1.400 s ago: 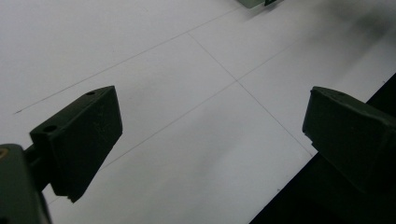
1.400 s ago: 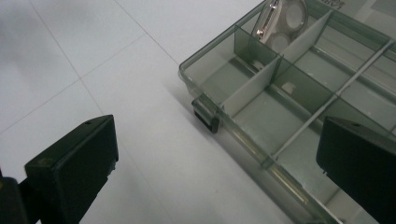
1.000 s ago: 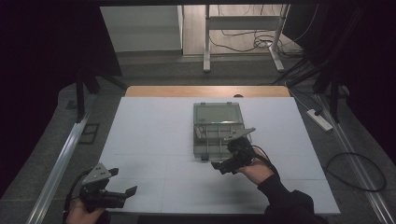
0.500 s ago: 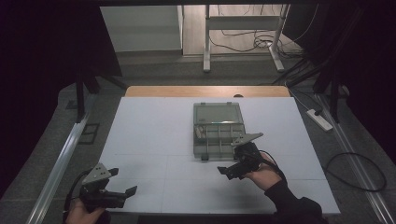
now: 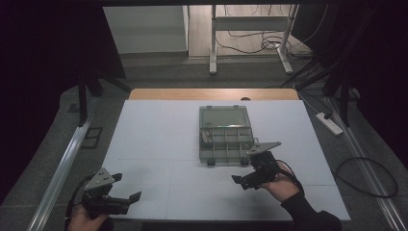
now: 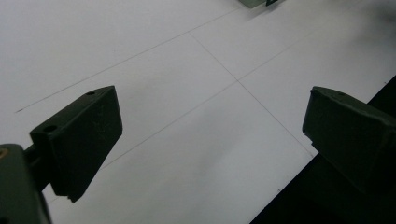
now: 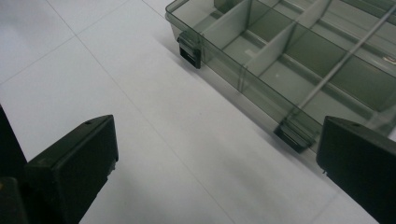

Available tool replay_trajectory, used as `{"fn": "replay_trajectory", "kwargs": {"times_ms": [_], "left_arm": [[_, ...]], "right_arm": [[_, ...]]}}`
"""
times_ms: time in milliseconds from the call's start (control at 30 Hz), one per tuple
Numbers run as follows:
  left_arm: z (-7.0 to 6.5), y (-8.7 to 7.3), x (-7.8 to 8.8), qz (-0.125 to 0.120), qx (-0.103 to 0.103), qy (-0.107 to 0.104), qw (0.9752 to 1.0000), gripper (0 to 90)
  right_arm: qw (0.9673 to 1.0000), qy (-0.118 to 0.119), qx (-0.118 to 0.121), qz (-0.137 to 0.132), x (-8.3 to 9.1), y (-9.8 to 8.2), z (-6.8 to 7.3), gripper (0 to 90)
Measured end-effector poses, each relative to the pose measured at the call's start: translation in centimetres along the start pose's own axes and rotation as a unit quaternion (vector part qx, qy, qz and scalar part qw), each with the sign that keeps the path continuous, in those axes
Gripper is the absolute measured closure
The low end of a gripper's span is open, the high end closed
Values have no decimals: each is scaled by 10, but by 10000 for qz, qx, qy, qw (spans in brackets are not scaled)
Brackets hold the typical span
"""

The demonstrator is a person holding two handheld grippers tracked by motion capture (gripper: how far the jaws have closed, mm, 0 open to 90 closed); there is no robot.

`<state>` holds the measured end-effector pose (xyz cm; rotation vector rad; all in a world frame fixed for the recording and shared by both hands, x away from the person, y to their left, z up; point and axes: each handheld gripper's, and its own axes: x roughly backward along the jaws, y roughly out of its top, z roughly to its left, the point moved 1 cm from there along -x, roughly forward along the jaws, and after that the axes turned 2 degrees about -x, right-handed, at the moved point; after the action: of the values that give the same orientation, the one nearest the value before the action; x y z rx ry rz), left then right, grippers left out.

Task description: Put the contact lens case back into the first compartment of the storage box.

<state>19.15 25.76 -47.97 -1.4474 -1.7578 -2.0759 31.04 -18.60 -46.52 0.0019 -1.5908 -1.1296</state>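
Right gripper [image 5: 242,181] spread, empty, just before the open compartment box [image 5: 226,139]; left gripper [image 5: 126,192] spread, well apart from it.

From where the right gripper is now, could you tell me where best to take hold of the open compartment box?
Probably the near front wall of the compartment box, on the plain stretch between its two dark latches. Come from the person's side with the right gripper, whose jaws stand open: that thin, upright, straight wall suits one jaw inside and one outside.

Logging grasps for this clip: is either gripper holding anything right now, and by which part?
Nothing is held. The left gripper hangs open over bare table. The right gripper is open too, just short of the box, touching nothing.
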Motion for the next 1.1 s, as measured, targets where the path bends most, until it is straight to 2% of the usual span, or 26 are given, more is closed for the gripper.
{"fn": "replay_trajectory", "kwargs": {"times_ms": [633,1100], "left_arm": [[0,0,0,18,-2,16,10000,47],[0,0,-1,27,2,29,10000,47]], "right_arm": [[9996,-170,-220,-61,32,-34,-13,0],[9968,-498,-571,-258,60,-60,-22,0]]}}
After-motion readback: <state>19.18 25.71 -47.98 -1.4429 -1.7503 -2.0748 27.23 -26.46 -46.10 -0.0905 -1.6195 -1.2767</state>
